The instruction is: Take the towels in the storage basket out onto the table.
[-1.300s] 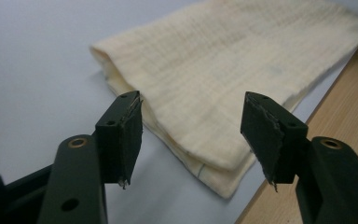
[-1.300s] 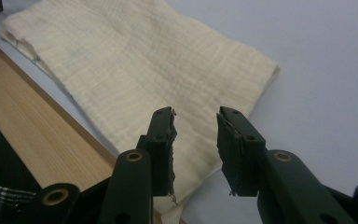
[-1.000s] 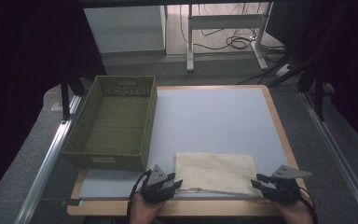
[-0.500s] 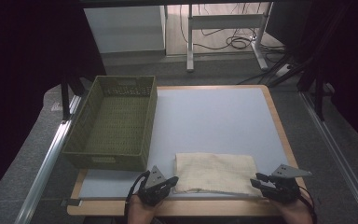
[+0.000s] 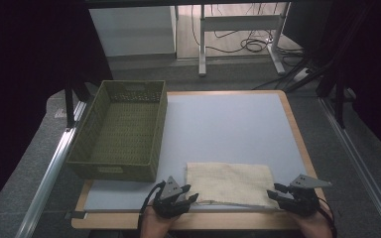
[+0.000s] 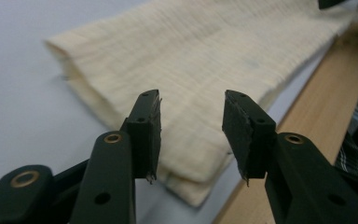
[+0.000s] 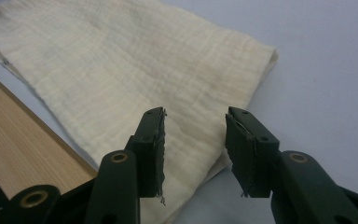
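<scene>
A folded cream cloth (image 5: 228,182) lies flat on the pale blue mat (image 5: 228,124) near the table's front edge. My left gripper (image 5: 191,193) sits at the cloth's near left corner. Its jaws have just been opening and stand apart over the cloth (image 6: 191,51), with nothing pinched by my left gripper (image 6: 192,100). My right gripper (image 5: 273,192) is at the near right corner. Its jaws have just opened a little wider, and my right gripper (image 7: 196,114) hovers open above the cloth (image 7: 121,60) without pressing it.
A green woven basket (image 5: 116,168) stands on the left side of the mat, with nothing in it. The wooden table edge (image 5: 188,220) runs just in front of the cloth. Table legs and cables lie on the floor beyond.
The left gripper's jaws came together half a second ago and now stand apart again. The cloth and the right hand stay where they were.
</scene>
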`<state>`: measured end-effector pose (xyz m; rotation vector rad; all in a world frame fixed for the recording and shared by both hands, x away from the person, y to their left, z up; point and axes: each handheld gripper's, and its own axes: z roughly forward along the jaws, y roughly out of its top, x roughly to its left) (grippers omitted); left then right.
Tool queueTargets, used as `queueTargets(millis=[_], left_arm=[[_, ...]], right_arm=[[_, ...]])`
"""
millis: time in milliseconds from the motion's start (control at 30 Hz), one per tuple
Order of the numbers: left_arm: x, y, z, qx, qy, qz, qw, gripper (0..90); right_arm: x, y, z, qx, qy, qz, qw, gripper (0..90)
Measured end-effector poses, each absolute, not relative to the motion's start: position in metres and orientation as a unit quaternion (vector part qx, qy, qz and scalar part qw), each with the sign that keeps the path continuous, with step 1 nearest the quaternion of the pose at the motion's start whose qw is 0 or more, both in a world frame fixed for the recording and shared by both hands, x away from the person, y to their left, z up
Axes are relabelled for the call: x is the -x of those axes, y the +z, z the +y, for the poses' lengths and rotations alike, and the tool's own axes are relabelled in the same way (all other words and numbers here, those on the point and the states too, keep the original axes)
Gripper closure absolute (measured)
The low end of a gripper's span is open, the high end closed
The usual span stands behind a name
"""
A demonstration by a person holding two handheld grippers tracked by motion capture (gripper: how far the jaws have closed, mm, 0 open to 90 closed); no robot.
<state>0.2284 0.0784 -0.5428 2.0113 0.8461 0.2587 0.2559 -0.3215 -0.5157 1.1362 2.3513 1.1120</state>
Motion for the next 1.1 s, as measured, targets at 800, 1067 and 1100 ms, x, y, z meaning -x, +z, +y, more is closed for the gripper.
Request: queueTargets(millis=[800,1067,1100], left_arm=[[-0.222,-0.545,0.084,-0.824,0.107,0.346,0.436,68.2],[-0.254,-0.517,0.075,-0.800,0.184,0.379,0.427,52.6],[-0.261,-0.519,0.073,-0.800,0.196,0.388,0.414,54.3]], right_arm=[[-0.259,-0.522,-0.316,-0.396,0.384,0.821,0.145,57.5],[-0.261,-0.515,-0.318,-0.410,0.389,0.810,0.154,54.5],[-0.263,-0.516,-0.317,-0.412,0.388,0.810,0.156,54.1]])
